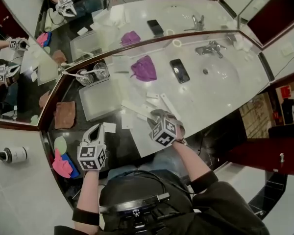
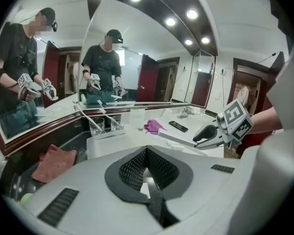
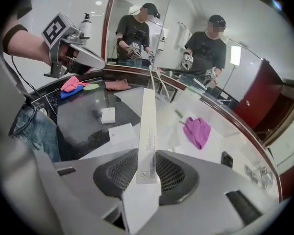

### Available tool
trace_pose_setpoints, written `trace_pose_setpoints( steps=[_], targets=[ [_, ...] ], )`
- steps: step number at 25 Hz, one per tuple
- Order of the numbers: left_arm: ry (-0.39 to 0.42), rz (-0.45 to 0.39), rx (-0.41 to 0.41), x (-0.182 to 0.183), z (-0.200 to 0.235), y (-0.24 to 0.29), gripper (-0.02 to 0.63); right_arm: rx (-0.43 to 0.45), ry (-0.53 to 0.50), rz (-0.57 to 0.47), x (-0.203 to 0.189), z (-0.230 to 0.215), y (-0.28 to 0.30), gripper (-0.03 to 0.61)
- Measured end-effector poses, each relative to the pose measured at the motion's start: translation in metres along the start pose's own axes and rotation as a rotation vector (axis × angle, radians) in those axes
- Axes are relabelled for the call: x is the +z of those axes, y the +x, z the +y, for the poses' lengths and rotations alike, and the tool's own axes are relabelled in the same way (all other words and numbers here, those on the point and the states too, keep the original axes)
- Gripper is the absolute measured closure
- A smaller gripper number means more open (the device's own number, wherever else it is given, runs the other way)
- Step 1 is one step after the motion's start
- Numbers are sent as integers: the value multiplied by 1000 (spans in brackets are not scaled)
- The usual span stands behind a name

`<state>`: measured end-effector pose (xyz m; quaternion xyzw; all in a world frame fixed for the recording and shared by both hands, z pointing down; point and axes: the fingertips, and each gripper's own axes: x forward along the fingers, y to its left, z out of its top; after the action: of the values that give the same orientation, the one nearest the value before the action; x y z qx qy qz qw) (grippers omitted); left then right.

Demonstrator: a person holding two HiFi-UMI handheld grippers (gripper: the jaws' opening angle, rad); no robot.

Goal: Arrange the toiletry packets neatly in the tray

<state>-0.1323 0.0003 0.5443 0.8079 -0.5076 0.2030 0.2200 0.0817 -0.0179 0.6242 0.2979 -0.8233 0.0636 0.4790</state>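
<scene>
My right gripper (image 1: 160, 115) is shut on a long white toiletry packet (image 1: 169, 106), held above the pale counter in front of the tray (image 1: 84, 104). In the right gripper view the packet (image 3: 148, 116) stands edge-up between the pads (image 3: 174, 173) and juts far forward. My left gripper (image 1: 94, 130) hovers over the dark counter left of it, shut and empty. The left gripper view shows its jaws closed (image 2: 146, 155), and the right gripper (image 2: 206, 138) with its packet (image 2: 176, 140) off to the right. Several loose white packets (image 1: 151, 100) lie by the tray; two small ones (image 3: 108, 114) rest on the dark stone.
Two glasses with toothbrushes (image 1: 93, 74) stand behind the tray. A purple cloth (image 1: 144, 68) and a phone (image 1: 179, 70) lie beside the sink (image 1: 220, 72). A brown cloth (image 1: 65, 114) and pink and blue cloths (image 1: 63, 164) lie at the left. Mirrors (image 1: 19, 43) back the counter.
</scene>
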Motion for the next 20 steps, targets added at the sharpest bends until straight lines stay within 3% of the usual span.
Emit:
trace_pose_setpoints(
  steps=[9, 20],
  targets=[
    [79, 49, -121, 6, -58, 36, 612, -91, 231, 112, -112, -14, -20, 445],
    [133, 100, -165, 1, -82, 49, 612, -80, 302, 233, -186, 3, 1, 443]
  ],
)
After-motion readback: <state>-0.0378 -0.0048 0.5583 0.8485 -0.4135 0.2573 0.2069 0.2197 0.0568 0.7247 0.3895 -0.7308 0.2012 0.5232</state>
